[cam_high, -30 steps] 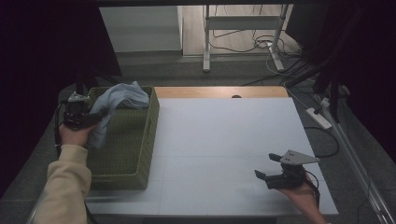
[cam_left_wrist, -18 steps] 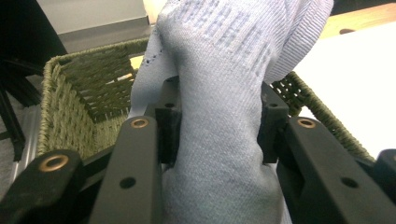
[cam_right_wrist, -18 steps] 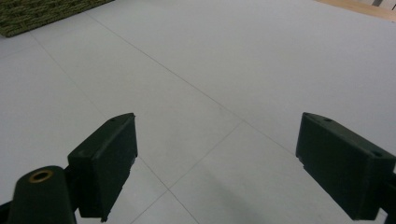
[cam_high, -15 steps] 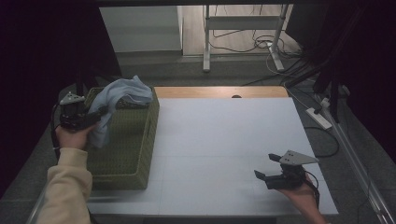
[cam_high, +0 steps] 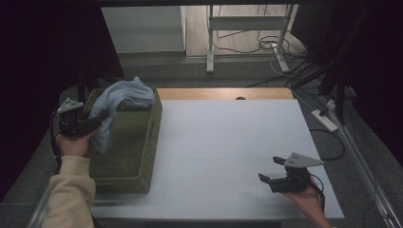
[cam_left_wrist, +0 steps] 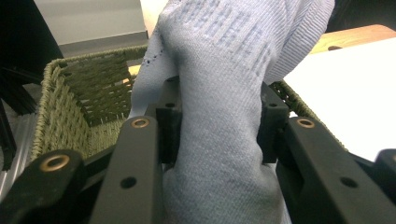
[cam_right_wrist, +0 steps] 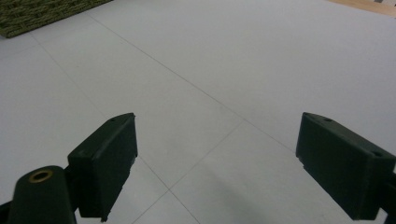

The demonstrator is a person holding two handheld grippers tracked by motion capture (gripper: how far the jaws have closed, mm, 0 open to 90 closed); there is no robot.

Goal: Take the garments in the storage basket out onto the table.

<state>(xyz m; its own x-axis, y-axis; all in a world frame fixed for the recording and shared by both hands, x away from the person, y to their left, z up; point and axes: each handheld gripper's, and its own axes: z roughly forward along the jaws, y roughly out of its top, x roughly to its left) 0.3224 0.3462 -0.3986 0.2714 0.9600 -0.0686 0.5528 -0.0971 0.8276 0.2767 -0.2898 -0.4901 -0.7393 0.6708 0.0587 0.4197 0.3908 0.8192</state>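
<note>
The light blue knit cloth point(cam_high: 119, 102) hangs over the far left corner of a green woven basket point(cam_high: 138, 156), which stands along the left edge of the white table top point(cam_high: 223, 142). Part of the cloth drapes across the basket's far rim, and a tail of it falls down the basket's left wall on the outside. Beyond the white surface a strip of bare wood point(cam_high: 223, 93) runs along the table's far edge, with a small dark spot on it. Behind the table stand a metal frame and loose cables on the floor, and a white power strip point(cam_high: 324, 119) lies on the floor off the right side. Nothing stands on the white surface between the basket and the right gripper.

The left gripper point(cam_high: 97, 124) is clamped on the cloth from the basket's left side. In the left gripper view the fabric point(cam_left_wrist: 219, 116) bulges up between both black jaws, pinched at their pads point(cam_left_wrist: 169, 119), with the basket's open inside point(cam_left_wrist: 93, 93) seen behind it.

The right gripper point(cam_high: 272, 170) rests low over the near right part of the table, well apart from cloth and basket, its jaws spread wide with only bare table point(cam_right_wrist: 215, 93) between them.
</note>
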